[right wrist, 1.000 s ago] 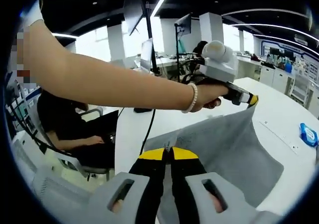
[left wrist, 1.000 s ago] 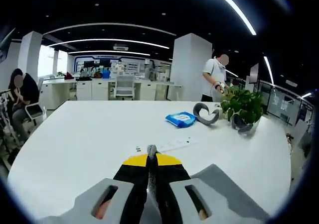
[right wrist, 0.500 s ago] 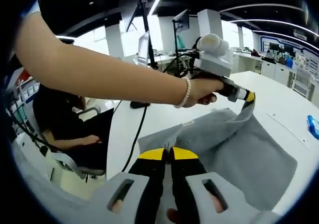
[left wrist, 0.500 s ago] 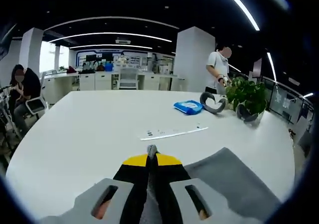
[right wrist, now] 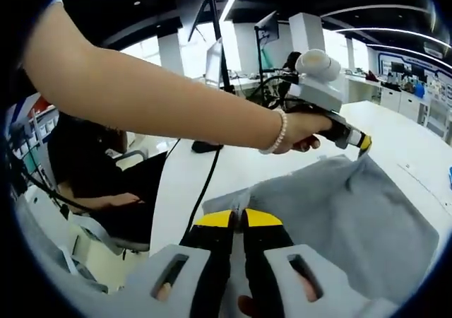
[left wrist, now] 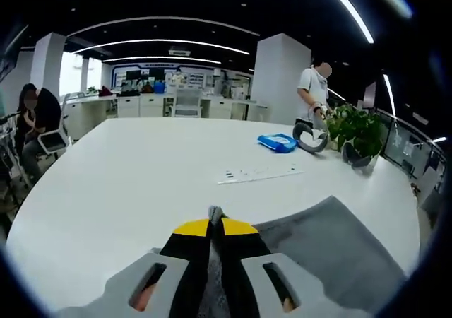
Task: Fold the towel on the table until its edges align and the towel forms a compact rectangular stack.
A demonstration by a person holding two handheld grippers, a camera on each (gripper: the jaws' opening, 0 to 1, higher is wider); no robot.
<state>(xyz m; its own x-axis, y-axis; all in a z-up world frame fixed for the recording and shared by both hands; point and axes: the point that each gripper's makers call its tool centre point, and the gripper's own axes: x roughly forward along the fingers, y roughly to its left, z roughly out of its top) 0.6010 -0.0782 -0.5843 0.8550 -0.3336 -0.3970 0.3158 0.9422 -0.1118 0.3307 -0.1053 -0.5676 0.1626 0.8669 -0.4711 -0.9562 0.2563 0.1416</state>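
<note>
Grey towel [right wrist: 353, 212] lies draped, both tools pinching corners.

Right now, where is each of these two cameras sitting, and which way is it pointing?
Left gripper view: rides on the left gripper, looking along its shut jaws across the white table toward a potted plant; the jaws pinch the grey towel.
Right gripper view: rides on the right gripper, looking sideways over the towel; the person's forearm and the left gripper cross it.
Shared: the towel and table.
</note>
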